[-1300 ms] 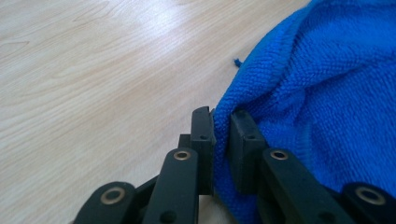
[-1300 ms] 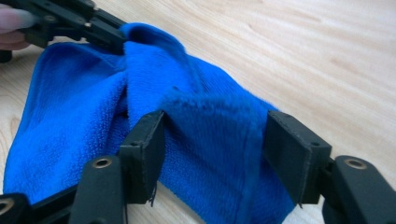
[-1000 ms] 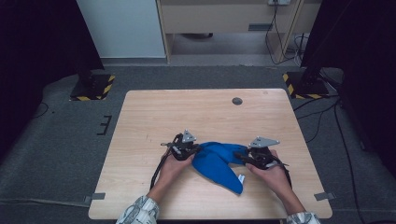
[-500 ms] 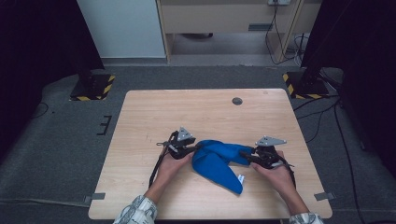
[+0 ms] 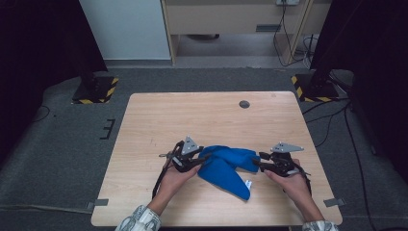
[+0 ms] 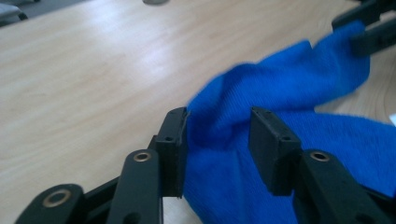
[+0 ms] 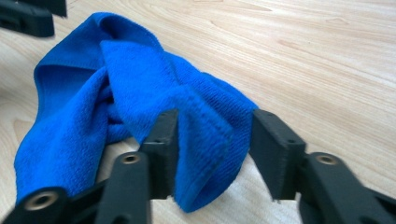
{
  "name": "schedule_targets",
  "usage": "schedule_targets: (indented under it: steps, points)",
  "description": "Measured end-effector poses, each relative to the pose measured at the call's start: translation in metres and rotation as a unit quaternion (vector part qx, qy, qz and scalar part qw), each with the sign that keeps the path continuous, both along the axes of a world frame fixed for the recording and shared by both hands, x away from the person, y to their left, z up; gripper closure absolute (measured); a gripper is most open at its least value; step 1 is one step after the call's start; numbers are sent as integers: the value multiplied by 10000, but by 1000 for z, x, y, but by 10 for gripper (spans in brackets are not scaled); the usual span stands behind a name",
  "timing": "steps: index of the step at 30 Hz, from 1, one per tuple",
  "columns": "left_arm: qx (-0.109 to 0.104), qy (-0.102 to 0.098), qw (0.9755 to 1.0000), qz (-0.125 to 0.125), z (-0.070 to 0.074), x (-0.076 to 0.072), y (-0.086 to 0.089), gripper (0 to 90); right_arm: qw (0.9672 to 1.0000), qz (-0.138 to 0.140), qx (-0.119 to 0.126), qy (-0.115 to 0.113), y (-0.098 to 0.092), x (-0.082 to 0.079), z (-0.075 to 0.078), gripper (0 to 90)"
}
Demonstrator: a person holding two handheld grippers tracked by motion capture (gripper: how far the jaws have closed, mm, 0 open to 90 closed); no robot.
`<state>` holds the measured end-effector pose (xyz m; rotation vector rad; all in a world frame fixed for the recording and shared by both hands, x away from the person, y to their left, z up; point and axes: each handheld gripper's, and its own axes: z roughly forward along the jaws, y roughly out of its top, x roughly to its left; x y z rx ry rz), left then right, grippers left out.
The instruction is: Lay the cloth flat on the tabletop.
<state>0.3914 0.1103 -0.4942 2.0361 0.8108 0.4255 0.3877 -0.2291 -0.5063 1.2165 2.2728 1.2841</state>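
A crumpled blue cloth (image 5: 226,166) lies on the wooden table (image 5: 159,120), near the front edge. My left gripper (image 5: 202,159) is at its left end and my right gripper (image 5: 257,162) at its right end. Both pairs of jaws have just been opening. In the left gripper view the left gripper (image 6: 219,126) stands parted around a fold of cloth (image 6: 280,79), with a gap at one pad. In the right gripper view the right gripper (image 7: 215,121) straddles a ridge of cloth (image 7: 84,93) that leans on one pad only.
A small white label (image 5: 248,183) sticks out of the cloth's near corner. A round dark grommet (image 5: 244,104) sits in the table's far side. Yellow-and-black striped stand feet (image 5: 96,91) rest on the floor beyond the far corners.
Both grippers' jaws have spread apart and let go of the cloth ends. The right hand has drifted right, the left has lifted a little. The cloth stays on the table.
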Motion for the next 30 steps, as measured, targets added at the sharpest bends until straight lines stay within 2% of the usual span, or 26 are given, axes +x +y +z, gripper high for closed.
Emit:
schedule_targets:
  steps: [2,4,7,9,14,15,16,18,19,22,24,30]
  points:
    - [89,59,9999,-83,-5,-3,-5,520,10000,78,8,14,0,-1,-1,607]
    - [188,64,9997,-147,-8,-5,-9,493,9999,157,-54,-14,2,-2,-2,711]
    - [351,145,9991,-199,-15,-6,-13,457,9999,165,-4,-11,3,-2,-2,826]
    - [532,140,9983,-212,-19,-5,-14,448,9998,195,-24,-3,3,-1,-2,832]
    - [717,145,9972,-146,-27,2,-9,467,9998,204,-67,-1,2,-1,-4,833]
    - [730,171,9971,-125,-28,4,-8,518,9998,209,-62,11,1,0,-4,841]
    - [745,202,9969,-139,-29,6,-6,518,9998,209,-62,11,1,0,-4,841]
    - [839,210,9961,-147,-31,8,-5,575,9998,201,-62,-13,1,0,-4,852]
    - [849,274,9959,-137,-31,11,-3,646,9998,208,-70,-23,1,0,-3,858]
    - [801,304,9963,-116,-30,12,-2,754,9998,174,-64,-18,1,0,-3,862]
    - [722,286,9969,-104,-26,12,0,776,9998,169,-72,-21,1,0,-2,864]
    - [159,80,9998,-22,-8,9,10,828,9999,106,-73,-33,-1,1,-2,868]
